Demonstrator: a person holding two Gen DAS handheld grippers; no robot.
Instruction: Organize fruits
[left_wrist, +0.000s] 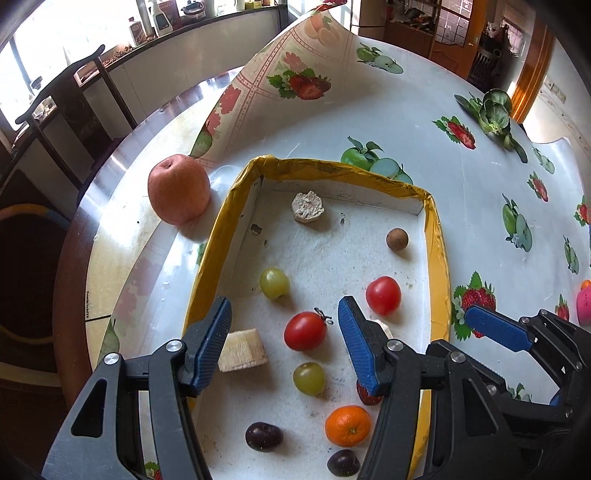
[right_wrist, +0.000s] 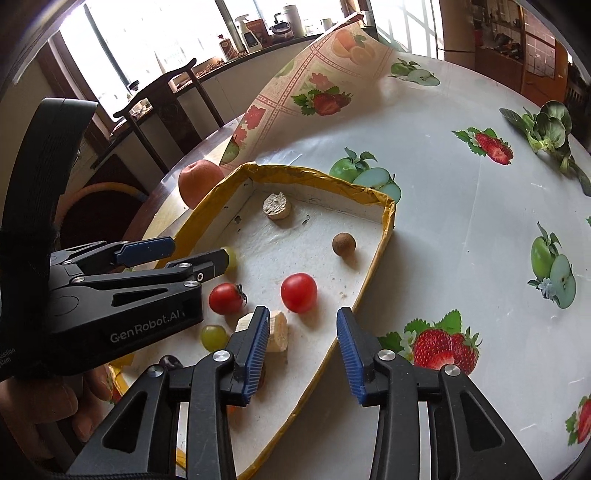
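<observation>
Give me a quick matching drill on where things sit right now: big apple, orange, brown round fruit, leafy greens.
Things:
1. big apple
2. orange
3. brown round fruit
4. leafy greens

Places:
A. inside the yellow-rimmed tray, near its far right corner
B. on the tablecloth, far right, away from the tray
C. outside the tray, beside its far left corner
D. inside the tray, near end, between two dark fruits

Pairs: 1-C, 2-D, 3-A, 4-B

I'm counting in the tray (left_wrist: 439, 258) | tomatoes (left_wrist: 305, 331) 2 | green grapes (left_wrist: 274, 283) 2 | dark plums (left_wrist: 264, 436) 2 | orange (left_wrist: 348, 425) 1 | apple (left_wrist: 178, 194) 1 beside the tray
</observation>
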